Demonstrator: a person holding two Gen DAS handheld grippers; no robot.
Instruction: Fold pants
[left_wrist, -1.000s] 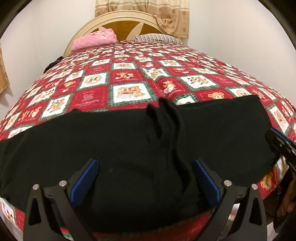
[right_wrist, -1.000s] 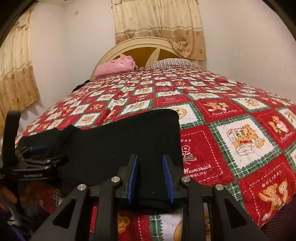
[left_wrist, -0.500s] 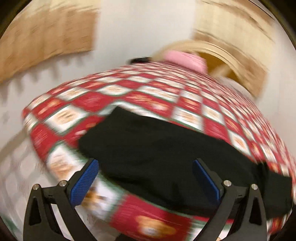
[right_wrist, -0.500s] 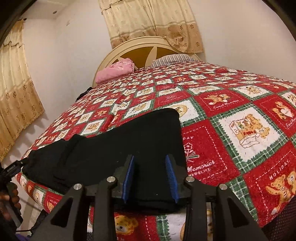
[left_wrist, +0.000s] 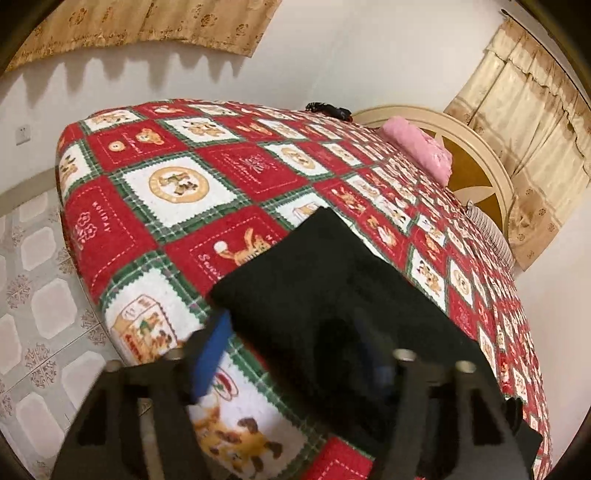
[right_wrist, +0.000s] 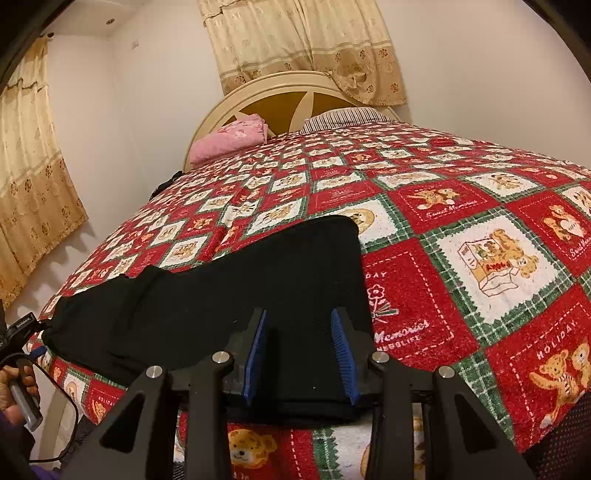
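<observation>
Pants (right_wrist: 236, 295), black, lie flat across the near edge of the bed (right_wrist: 461, 229). Left tongs (left_wrist: 295, 354) gape wide around one end of the cloth; right tongs (right_wrist: 301, 354) stand part open over the other end, blue pads clear of it.
</observation>
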